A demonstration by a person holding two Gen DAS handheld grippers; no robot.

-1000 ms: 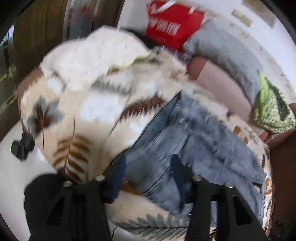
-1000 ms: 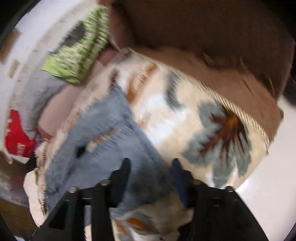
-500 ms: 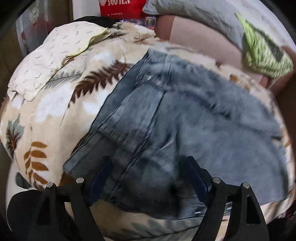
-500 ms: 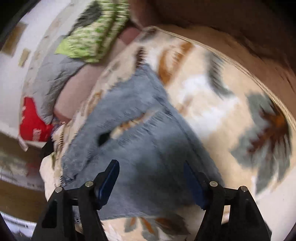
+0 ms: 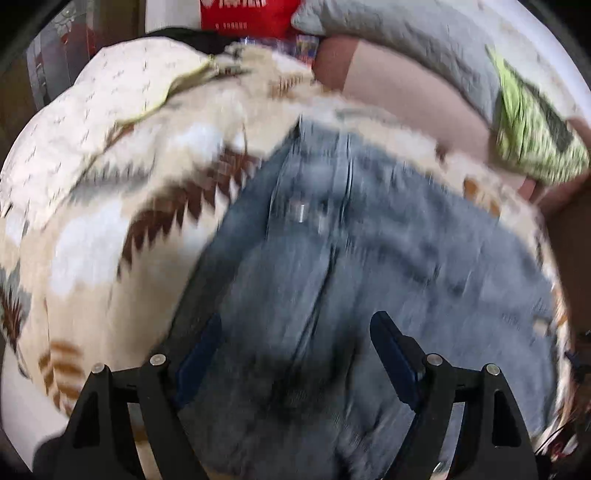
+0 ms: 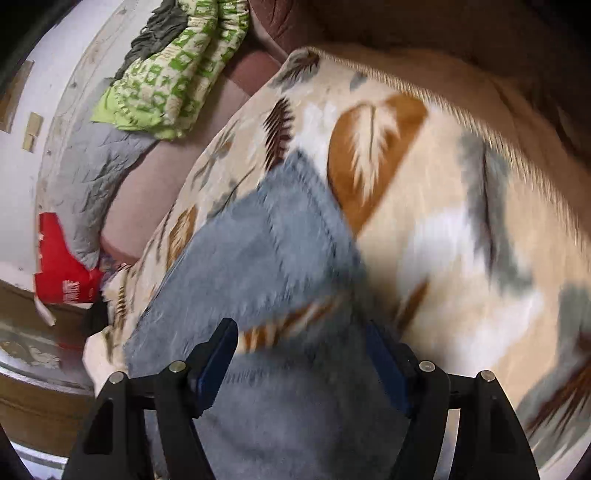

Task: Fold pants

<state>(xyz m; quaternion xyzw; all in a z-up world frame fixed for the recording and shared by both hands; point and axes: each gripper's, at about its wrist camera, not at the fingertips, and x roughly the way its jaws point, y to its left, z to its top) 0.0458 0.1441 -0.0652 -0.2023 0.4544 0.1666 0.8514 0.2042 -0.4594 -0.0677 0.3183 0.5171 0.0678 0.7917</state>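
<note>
Blue jeans (image 5: 388,258) lie spread flat on a cream blanket with a leaf print (image 5: 110,229). In the left wrist view my left gripper (image 5: 295,332) hangs open just above the denim near a long seam, with nothing pinched between its blue pads (image 5: 391,350). The right wrist view shows the jeans (image 6: 258,251) narrowing toward a leg end, with a strip of blanket showing through a gap in the cloth. My right gripper (image 6: 299,332) is open over that part, one finger on each side of the denim. Both views are blurred by motion.
A red bag (image 5: 247,14), a grey quilted pillow (image 5: 399,40) and a green patterned cloth (image 5: 532,133) lie at the far side. A white printed cloth (image 5: 110,110) covers the blanket's left part. Brown upholstery (image 6: 461,37) borders the blanket (image 6: 461,221).
Both grippers have opened wider and come in low over the jeans. The left one shifted from the blanket's edge onto the denim; the right one moved along the legs.
</note>
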